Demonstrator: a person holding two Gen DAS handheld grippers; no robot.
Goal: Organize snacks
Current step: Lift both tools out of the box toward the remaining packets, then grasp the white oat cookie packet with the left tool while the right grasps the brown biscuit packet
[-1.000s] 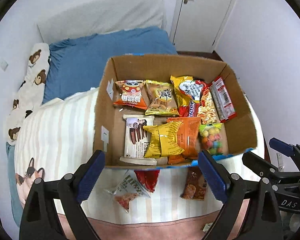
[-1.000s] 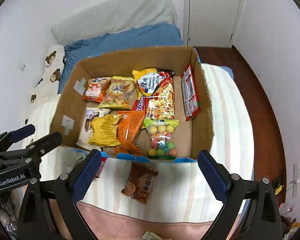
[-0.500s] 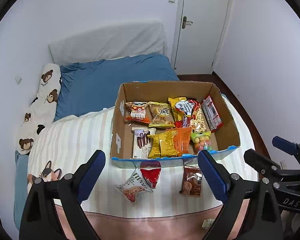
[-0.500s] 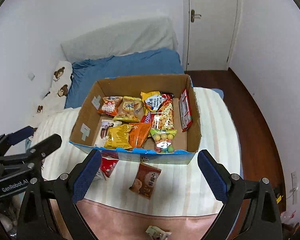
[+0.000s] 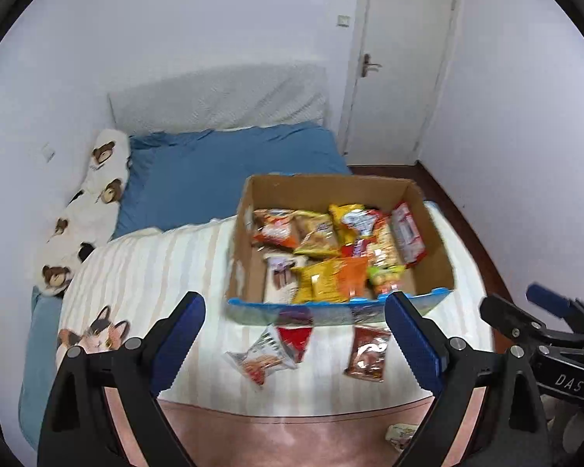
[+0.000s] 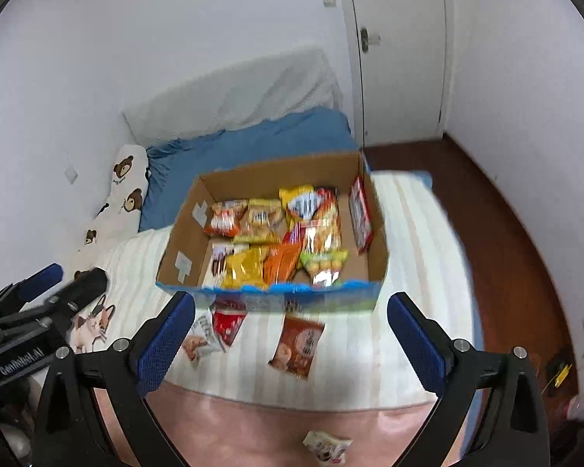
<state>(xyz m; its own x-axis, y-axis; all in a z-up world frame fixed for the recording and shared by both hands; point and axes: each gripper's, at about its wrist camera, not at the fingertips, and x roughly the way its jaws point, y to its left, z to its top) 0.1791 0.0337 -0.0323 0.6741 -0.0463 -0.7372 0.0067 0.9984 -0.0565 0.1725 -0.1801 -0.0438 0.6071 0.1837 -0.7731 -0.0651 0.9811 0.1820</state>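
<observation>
A cardboard box point(image 5: 434, 214) point(image 6: 190, 229) full of snack packets sits on the striped bed. In front of it lie a white packet point(image 5: 261, 356) point(image 6: 198, 340), a red packet point(image 5: 296, 336) point(image 6: 227, 321) and a brown packet point(image 5: 368, 352) point(image 6: 298, 344). A small packet point(image 6: 327, 447) point(image 5: 401, 434) lies on the pink bed edge. My left gripper point(image 5: 294, 344) and right gripper point(image 6: 290, 346) are both open and empty, held back above the bed's near edge.
The striped blanket point(image 5: 148, 272) has a cat print; a blue sheet point(image 5: 214, 171) and a bear pillow point(image 5: 97, 194) lie behind. A white door point(image 5: 401, 58) and wooden floor point(image 6: 506, 233) are to the right.
Both grippers have pulled back and up from the box, so the box looks smaller and more of the room shows. Both stay open and empty.
</observation>
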